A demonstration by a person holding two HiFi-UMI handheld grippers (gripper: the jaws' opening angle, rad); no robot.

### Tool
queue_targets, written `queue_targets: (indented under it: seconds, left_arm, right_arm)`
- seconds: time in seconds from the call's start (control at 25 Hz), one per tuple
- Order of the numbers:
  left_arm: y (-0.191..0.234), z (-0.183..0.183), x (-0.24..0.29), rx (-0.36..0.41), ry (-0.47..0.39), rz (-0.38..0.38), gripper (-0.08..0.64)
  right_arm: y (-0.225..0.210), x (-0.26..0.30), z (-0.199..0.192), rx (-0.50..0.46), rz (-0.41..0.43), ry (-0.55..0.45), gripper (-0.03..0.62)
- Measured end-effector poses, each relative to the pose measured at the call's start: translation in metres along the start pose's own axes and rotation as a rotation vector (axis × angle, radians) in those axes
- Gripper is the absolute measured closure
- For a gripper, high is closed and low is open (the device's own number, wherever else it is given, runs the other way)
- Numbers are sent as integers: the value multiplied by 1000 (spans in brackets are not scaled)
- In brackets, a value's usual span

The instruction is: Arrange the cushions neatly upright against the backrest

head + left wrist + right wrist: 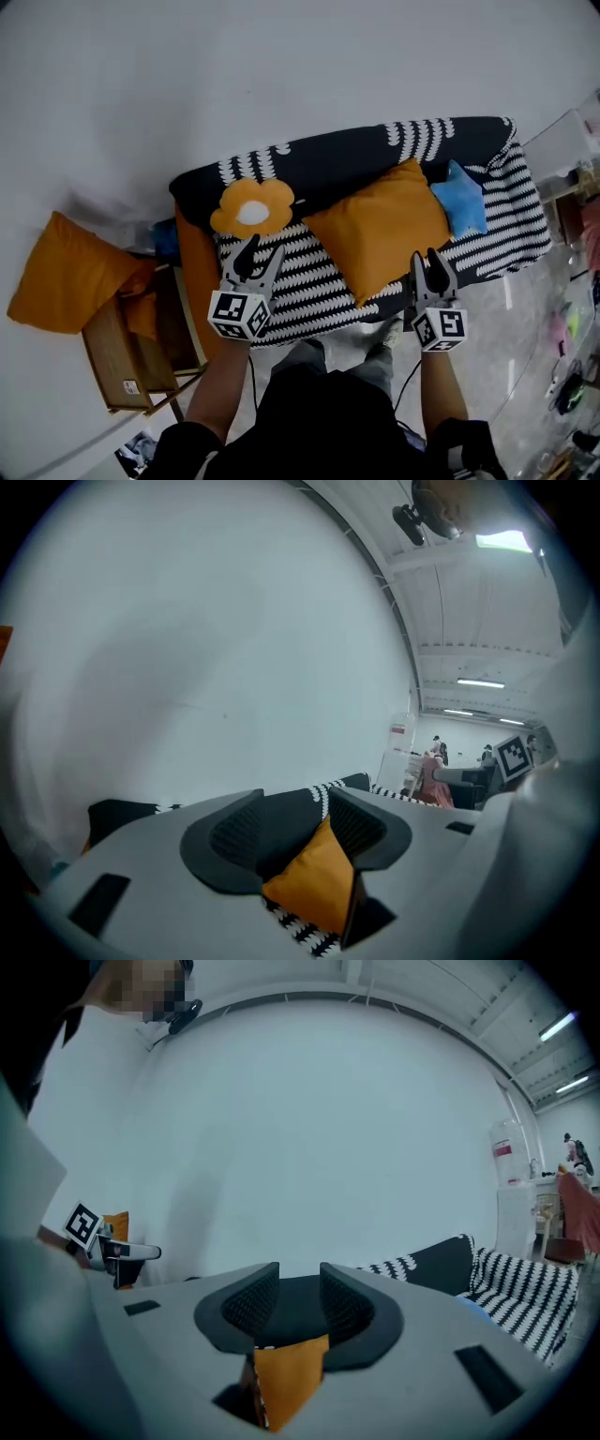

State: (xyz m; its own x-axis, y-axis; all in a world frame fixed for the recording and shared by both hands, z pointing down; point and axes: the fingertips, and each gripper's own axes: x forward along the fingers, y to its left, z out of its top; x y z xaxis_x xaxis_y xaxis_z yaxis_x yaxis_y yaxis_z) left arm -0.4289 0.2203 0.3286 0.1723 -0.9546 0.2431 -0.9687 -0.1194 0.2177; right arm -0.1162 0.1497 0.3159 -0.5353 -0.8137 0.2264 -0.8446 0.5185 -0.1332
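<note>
Well off to the left of my left tongs, a spare orange cushion lay on a wooden stand beside the sofa. My left tongs hung over the front of the striped seat with their jaws apart and nothing clamped. Just beyond their tips, the flower cushion leaned against the backrest. In the left gripper view, a corner of the big orange cushion showed through the gap between the jaws, but lay past them and was not gripped. Between my two tongs, that big orange cushion rested tilted on the seat, its top corner against the backrest. My right tongs hovered just beside its lower right edge, jaws a little apart and holding nothing, with only orange fabric visible behind the gap. Beyond and slightly right of the right tongs, the blue cushion sat against the backrest, touching the orange one.
</note>
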Motion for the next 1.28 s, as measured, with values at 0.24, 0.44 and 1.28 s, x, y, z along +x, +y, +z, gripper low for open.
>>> queue_targets:
  seconds: [0.24,0.44,1.28]
  left_arm:
    - [-85,11,43,12,-13,-35,328]
    - [-169,16,75,-7,-24,-8,328]
    - [-434,20,271,-20,54,-281,328]
  right_arm:
    - [-86,-39,20,-1,-35,-28,442]
    - [-171,-63,38,-3,-6,-39,442]
    - [-437,-178,78,82,-274,-90,443]
